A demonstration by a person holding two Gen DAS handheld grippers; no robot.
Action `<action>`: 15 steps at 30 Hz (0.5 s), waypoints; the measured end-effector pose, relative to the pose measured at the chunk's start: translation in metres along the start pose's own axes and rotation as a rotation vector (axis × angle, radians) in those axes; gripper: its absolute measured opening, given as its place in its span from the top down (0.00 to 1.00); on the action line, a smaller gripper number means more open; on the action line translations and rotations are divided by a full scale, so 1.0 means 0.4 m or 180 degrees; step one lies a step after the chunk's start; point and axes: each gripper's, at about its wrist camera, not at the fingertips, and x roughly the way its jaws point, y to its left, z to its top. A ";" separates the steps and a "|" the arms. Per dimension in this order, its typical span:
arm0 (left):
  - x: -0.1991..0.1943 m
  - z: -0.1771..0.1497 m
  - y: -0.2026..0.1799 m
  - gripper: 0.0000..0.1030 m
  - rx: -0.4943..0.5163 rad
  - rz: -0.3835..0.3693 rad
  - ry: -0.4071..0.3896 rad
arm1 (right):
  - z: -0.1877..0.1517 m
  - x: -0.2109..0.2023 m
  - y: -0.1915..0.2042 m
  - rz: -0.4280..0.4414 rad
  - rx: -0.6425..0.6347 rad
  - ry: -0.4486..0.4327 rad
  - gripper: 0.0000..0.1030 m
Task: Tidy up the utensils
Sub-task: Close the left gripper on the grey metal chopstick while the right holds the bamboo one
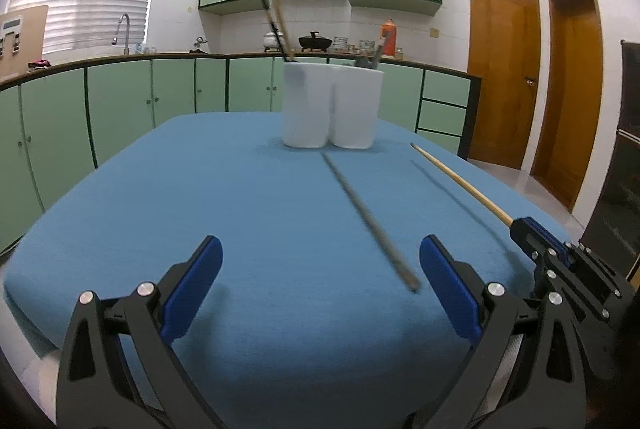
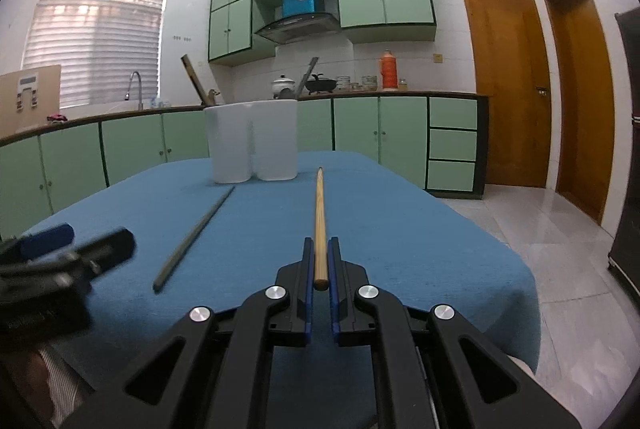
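Right gripper jaws pinched on the butt end of a light wooden chopstick, its tip aimed at the white two-cup utensil holder further back on the blue tablecloth. Left gripper jaws wide, empty, low over the cloth beside the dark chopstick lying loose. Step looks like chopstick pickup; next: lift, tilt upright, drop into the holder.
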 end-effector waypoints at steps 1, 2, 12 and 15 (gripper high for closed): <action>0.005 -0.005 -0.012 0.07 -0.0002 0.0001 0.0001 | 0.000 0.000 -0.003 0.0000 0.0003 -0.0005 0.94; 0.008 -0.007 -0.020 0.07 -0.0011 0.0003 -0.0004 | 0.001 -0.001 -0.004 0.0000 0.0002 -0.0010 0.94; 0.051 -0.032 -0.083 0.37 -0.0093 0.0230 -0.0045 | -0.009 -0.014 -0.039 -0.0031 0.0088 -0.0053 0.94; 0.059 -0.032 -0.090 0.59 -0.0108 0.0238 -0.0019 | -0.008 -0.015 -0.048 -0.0036 0.0116 -0.0049 0.94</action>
